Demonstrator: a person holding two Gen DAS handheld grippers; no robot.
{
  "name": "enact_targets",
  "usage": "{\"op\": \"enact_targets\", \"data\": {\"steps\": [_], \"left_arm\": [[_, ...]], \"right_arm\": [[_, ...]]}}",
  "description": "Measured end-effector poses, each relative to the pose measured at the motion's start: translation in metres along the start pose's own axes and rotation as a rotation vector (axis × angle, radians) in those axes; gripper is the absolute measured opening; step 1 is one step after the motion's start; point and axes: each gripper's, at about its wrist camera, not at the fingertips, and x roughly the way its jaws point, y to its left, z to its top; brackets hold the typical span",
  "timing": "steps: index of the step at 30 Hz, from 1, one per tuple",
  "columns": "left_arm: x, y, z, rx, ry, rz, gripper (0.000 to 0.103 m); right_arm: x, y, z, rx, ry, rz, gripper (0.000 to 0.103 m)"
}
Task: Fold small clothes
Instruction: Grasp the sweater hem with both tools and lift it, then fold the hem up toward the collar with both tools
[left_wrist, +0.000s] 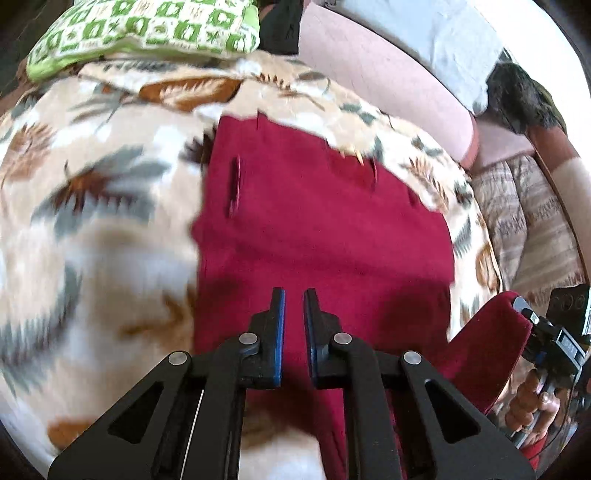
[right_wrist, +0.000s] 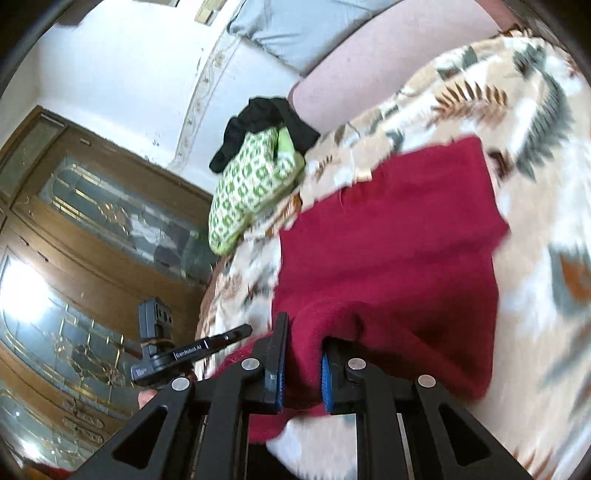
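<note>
A dark red pair of small trousers (left_wrist: 325, 221) lies flat on a leaf-patterned blanket (left_wrist: 92, 221), waistband with belt loops at the far end. My left gripper (left_wrist: 293, 299) hovers over its near part, jaws slightly apart with nothing between them. My right gripper (right_wrist: 303, 343) is shut on a bunched edge of the red trousers (right_wrist: 388, 258) and lifts it off the blanket. In the left wrist view the right gripper (left_wrist: 524, 314) shows at the lower right holding the raised red fold.
A green-and-white patterned cushion (left_wrist: 147, 33) lies at the far end of the blanket, also in the right wrist view (right_wrist: 255, 184), with a dark cloth (right_wrist: 258, 125) beside it. A pink sofa back (left_wrist: 388, 74) runs along one side. A wooden glass-door cabinet (right_wrist: 92, 240) stands beyond.
</note>
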Motion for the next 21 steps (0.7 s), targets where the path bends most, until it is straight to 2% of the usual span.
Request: {"op": "enact_targets", "data": {"steps": [4,7,10,13,14,16,17,18,20,21], "left_arm": [[0.02,-0.004,0.046,0.007,-0.015,0.029,0.009],[0.031,-0.008,0.061,0.019,-0.001,-0.006,0.009],[0.037,-0.011,0.056,0.054,0.033,-0.01,0.009],[0.041,-0.004,0.045,0.048,0.06,0.017,0.009],[0.041,0.0,0.042,0.047,0.058,0.02,0.009],[0.037,0.007,0.039,0.048,0.039,0.038,0.009],[0.037,0.011,0.038,0.051,0.032,0.051,0.009],[0.037,0.012,0.038,0.054,0.031,0.056,0.009],[0.037,0.015,0.036,0.062,0.026,0.072,0.009],[0.036,0.016,0.035,0.065,0.02,0.086,0.009]], "right_arm": [[0.029,-0.025,0.057,0.031,-0.037,-0.025,0.013],[0.047,-0.047,0.095,0.088,-0.077,-0.027,0.013],[0.075,-0.079,0.128,0.143,-0.103,-0.075,0.013],[0.105,-0.113,0.143,0.223,-0.006,-0.219,0.016],[0.105,-0.118,0.142,0.236,0.012,-0.227,0.016],[0.087,-0.11,0.135,0.214,-0.024,-0.19,0.02],[0.074,-0.101,0.131,0.184,-0.042,-0.183,0.03],[0.054,-0.087,0.123,0.138,-0.074,-0.2,0.049],[0.027,-0.069,0.109,0.077,-0.107,-0.211,0.061],[0.014,-0.057,0.1,0.048,-0.107,-0.203,0.062]]}}
